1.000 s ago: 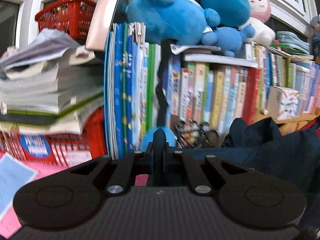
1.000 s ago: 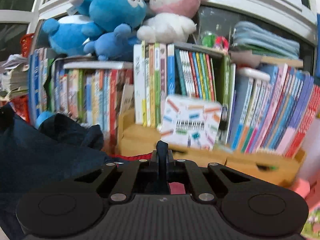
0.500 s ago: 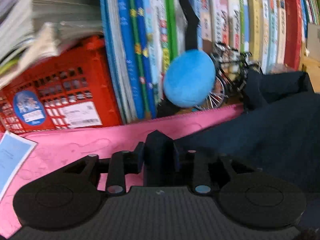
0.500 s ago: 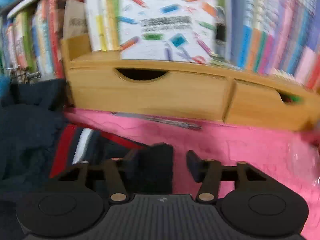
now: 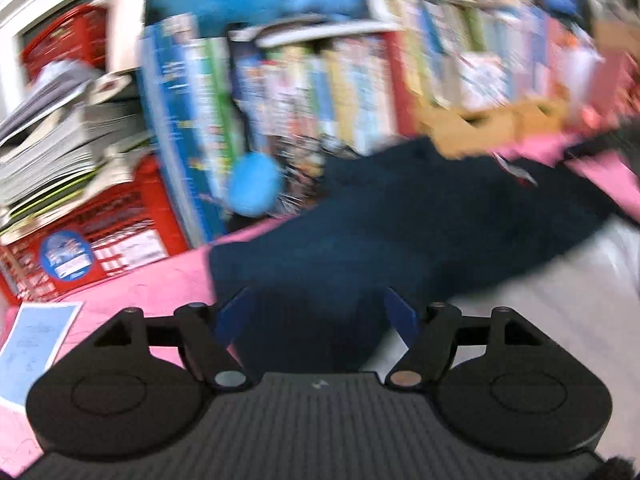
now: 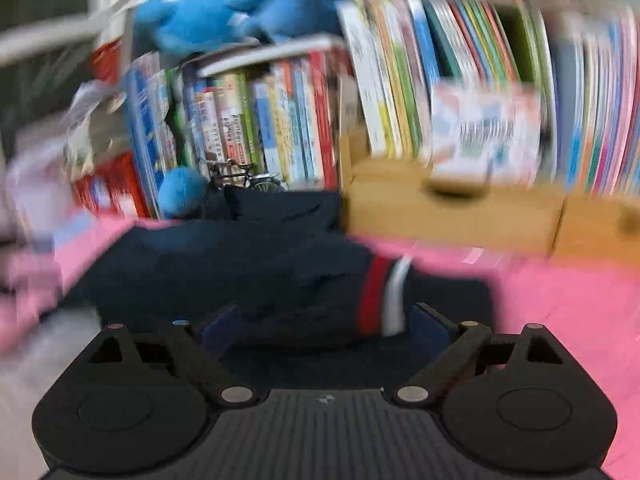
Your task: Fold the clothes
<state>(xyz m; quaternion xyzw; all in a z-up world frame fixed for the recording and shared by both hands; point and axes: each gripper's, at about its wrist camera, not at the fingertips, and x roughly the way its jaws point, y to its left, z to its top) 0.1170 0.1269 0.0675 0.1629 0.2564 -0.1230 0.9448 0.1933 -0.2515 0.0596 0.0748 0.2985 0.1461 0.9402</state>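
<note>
Garment: the navy garment (image 5: pixel 400 236) lies on the pink desk (image 5: pixel 152 284), in front of the row of books (image 5: pixel 304 96). It is bunched, not flat. In the right wrist view a red and white stripe (image 6: pixel 384 296) shows at about 3 o'clock of the heap.

Left gripper (image 5: pixel 316 312): your jaws have just been opening and now stand spread. Navy cloth fills the view between them, but the pads do not press on it.

Right gripper (image 6: pixel 320 328): jaws have just been opening as well, now spread wide. The striped part sits just ahead, toward the right finger. Nothing is pinched.

Done so far: judging by the lie of the cloth, little. No clean fold line or squared edge shows; the far part, at 12 o'clock, is humped up by the wooden organiser (image 6: pixel 452 212).

Left to do: probably most of it. You would need to take an edge in each gripper, spread the cloth flat, then fold.

Clutter: a blue paper (image 5: pixel 36 340) at 9 o'clock of the left gripper, and a red crate (image 5: pixel 92 240) at 10 o'clock.

Caveat: both views are motion-blurred, so seams and hems cannot be told apart.
</note>
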